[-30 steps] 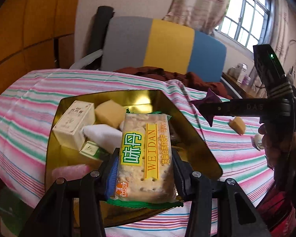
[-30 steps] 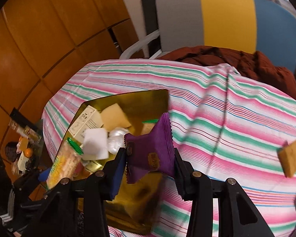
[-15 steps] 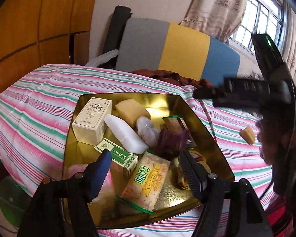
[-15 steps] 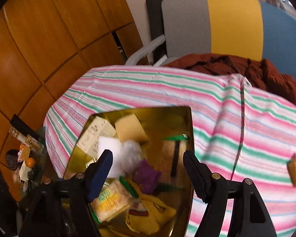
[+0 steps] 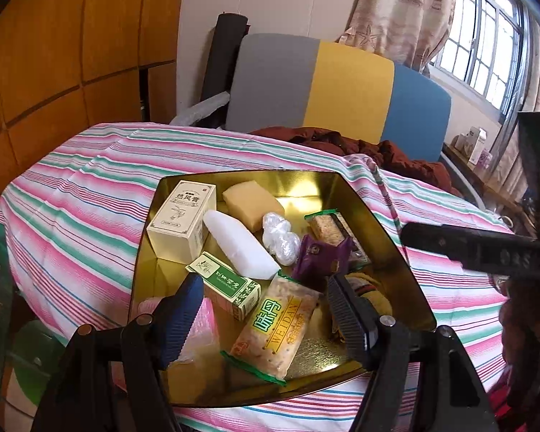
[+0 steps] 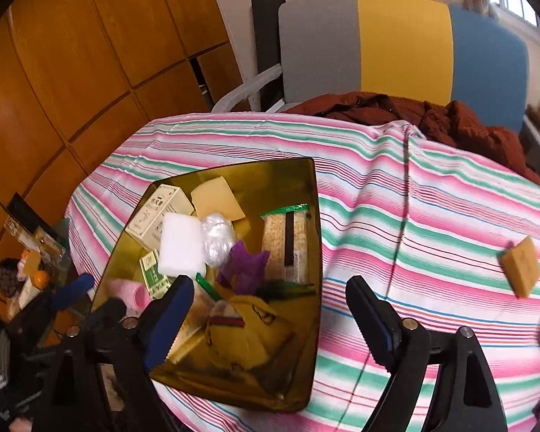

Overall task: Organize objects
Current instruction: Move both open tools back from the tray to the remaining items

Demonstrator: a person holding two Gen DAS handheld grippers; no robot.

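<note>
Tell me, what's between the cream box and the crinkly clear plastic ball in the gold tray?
A white wrapped block lies between the cream box and crinkly clear plastic ball, seen in both views.

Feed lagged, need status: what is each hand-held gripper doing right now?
Left hand-held gripper: open, holding nothing.
Right hand-held gripper: open, holding nothing.

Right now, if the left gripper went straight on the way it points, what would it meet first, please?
Most likely the WEIDAN cracker packet, lying in the gold tray directly between the open left gripper fingers. Depth is unclear, so the green box beside it could come first.
</note>
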